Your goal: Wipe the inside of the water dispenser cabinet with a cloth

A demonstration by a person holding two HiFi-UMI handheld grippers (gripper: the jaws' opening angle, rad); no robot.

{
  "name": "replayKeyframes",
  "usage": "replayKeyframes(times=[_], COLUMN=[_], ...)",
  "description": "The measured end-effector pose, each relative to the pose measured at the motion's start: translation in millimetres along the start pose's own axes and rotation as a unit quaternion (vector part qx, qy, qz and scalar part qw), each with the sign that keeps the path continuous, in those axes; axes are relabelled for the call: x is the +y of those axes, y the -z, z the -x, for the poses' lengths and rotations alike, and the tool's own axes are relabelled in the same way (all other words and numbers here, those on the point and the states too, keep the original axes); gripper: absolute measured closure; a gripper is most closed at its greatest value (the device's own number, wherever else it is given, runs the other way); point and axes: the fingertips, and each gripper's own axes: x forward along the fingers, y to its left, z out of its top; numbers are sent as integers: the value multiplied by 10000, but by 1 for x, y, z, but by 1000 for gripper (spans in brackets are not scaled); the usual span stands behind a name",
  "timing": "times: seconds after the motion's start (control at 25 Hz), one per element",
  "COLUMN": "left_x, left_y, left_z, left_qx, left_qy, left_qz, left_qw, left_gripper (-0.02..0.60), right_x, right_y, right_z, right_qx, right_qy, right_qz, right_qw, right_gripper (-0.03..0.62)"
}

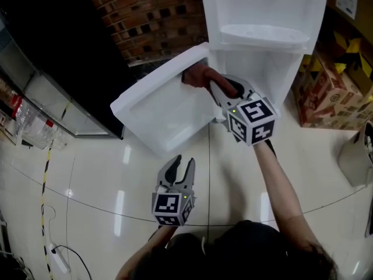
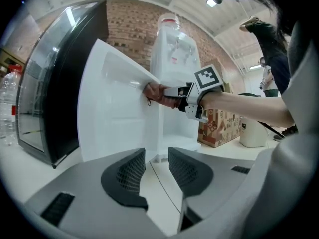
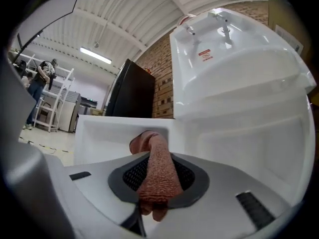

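A white water dispenser [image 1: 262, 16] stands on the floor with its lower cabinet door [image 1: 160, 107] swung open to the left. My right gripper [image 1: 217, 86] is shut on a reddish-brown cloth [image 1: 197, 74], held at the cabinet opening by the door's hinge edge. In the right gripper view the cloth [image 3: 158, 176] runs up between the jaws toward the open cabinet [image 3: 249, 148]. My left gripper [image 1: 179, 167] hangs lower over the floor tiles, its jaws a little apart with nothing between them; its view shows the door [image 2: 117, 108] and the cloth [image 2: 158, 93] ahead.
A black glass-fronted cabinet [image 1: 52, 45] stands at the left, with water bottles [image 1: 32, 124] beside it. Cardboard boxes [image 1: 329, 86] sit right of the dispenser, and a pale container [image 1: 356, 156] further right. A brick wall [image 1: 145, 10] is behind.
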Motion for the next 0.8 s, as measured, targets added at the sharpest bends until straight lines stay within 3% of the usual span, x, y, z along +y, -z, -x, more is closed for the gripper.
replayKeyframes(times=[0.12,0.2,0.44,0.56,0.68,0.8], left_x=[0,0,-23,-30,-33,-29], left_y=[-1,1,14,23,26,24], left_z=[0,0,-4,-6,-6,-6], left_qx=[-22,-26,200,301,346,309], left_qy=[-2,-4,277,364,396,355], left_qz=[-6,7,33,175,142,172], left_qw=[10000,10000,9994,9987,9985,9987], left_gripper=[457,457,457,457,457,458], right_x=[-5,16,140,184,199,187], right_y=[0,0,25,43,58,65], right_z=[5,10,32,32,21,6], right_qx=[30,26,113,316,447,501], right_qy=[57,-162,-1544,-1992,-2101,-1950], right_qz=[25,92,377,492,599,671], right_qw=[10000,9998,9872,9782,9748,9772], right_gripper=[511,511,511,511,511,511])
